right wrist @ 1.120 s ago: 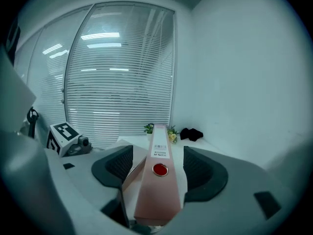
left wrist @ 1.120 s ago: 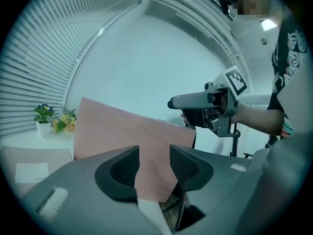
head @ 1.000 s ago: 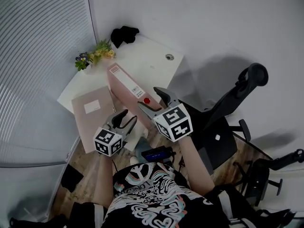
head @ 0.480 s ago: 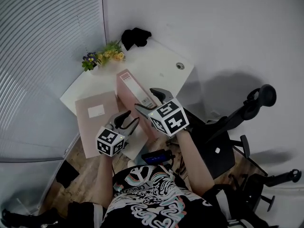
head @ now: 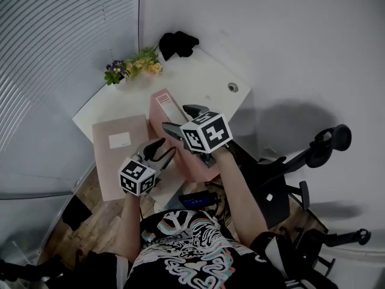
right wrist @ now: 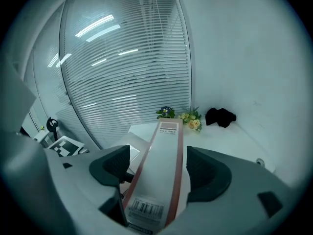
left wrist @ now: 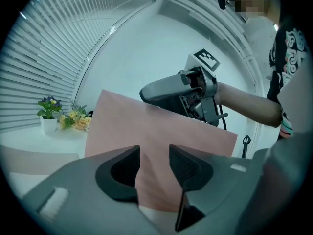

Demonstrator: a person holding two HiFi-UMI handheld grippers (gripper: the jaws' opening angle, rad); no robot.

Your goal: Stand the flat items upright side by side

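Observation:
A pink lever-arch binder (head: 171, 110) stands tilted on the white desk (head: 204, 77), its labelled spine (right wrist: 161, 160) turned toward me. My right gripper (head: 178, 120) straddles that spine; its jaws are opening, and the pads sit just off the binder on both sides. A second flat pink folder (head: 119, 149) with a white label lies on the desk to the left. My left gripper (head: 159, 152) hovers by the binder's lower left side, jaws apart, with the binder's pink cover (left wrist: 146, 126) right in front of them and nothing pinched.
Small pots of flowers (head: 133, 67) and a black bundle (head: 178, 41) sit at the desk's far edge, with a cable hole (head: 233, 87) on the right. Black office chairs (head: 301, 158) stand to the right. A window blind (head: 54, 53) lines the left.
The right gripper has slid left and farther along the binder's spine, and its jaws have spread wider. The left gripper has kept its place beside the binder.

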